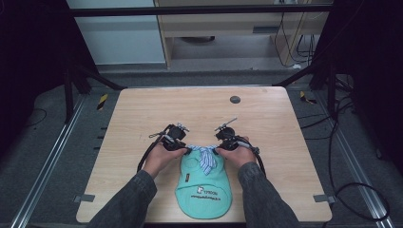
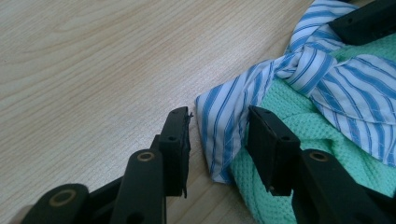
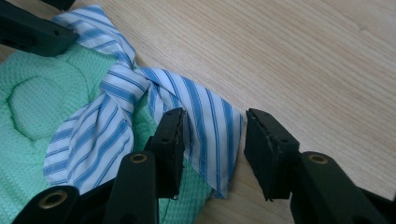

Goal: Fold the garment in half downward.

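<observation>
Hand-held gripper jaws, left and right, gape astride striped collar tips.

Light wooden table (small dark disc near far edge)

Light wood table, grey carpet floor, pale cabinet behind.

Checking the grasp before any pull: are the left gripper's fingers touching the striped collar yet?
Cannot tell. In the left gripper view the open left gripper straddles the striped collar; cloth lies close to both fingers, but neither contact nor gap shows plainly.
</observation>
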The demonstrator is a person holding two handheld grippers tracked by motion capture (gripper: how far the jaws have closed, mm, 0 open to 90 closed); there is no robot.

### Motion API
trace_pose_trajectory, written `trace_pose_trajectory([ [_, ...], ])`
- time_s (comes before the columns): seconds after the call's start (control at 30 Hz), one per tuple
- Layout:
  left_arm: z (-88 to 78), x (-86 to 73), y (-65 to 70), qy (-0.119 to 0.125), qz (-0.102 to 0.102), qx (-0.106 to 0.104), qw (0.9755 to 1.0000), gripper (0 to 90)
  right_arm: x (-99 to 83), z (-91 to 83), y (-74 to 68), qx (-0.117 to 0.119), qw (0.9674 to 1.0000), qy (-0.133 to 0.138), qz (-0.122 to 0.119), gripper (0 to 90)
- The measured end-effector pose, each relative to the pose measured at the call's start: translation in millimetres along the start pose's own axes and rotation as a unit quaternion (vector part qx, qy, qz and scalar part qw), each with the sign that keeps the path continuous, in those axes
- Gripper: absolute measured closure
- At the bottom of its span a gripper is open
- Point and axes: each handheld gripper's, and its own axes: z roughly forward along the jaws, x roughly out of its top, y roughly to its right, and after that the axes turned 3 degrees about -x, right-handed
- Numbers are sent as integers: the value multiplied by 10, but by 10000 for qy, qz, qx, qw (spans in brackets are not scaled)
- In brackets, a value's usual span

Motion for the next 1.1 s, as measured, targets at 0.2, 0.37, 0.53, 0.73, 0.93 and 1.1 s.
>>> trace_pose_trajectory([
  [0.2,-64,8,-1,171,-27,21,9998,615,-14,-2,-18,-71,9999,25,-107,581],
  [0.37,-121,20,-8,317,-33,50,9995,619,-15,-1,-49,-185,9996,10,-229,602],
  [0.53,-134,35,-54,447,-108,102,9989,678,-16,-1,-64,-197,9994,17,-284,623],
  [0.73,-143,33,-75,427,-101,138,9989,672,-17,0,-59,-190,9993,24,-308,623],
  [0.93,-32,-17,-78,258,-148,69,9995,635,-21,0,-64,-203,9993,33,-301,624],
  [1.1,15,-45,-74,186,-211,-31,9996,601,-21,0,-63,-200,9993,34,-298,624],
])
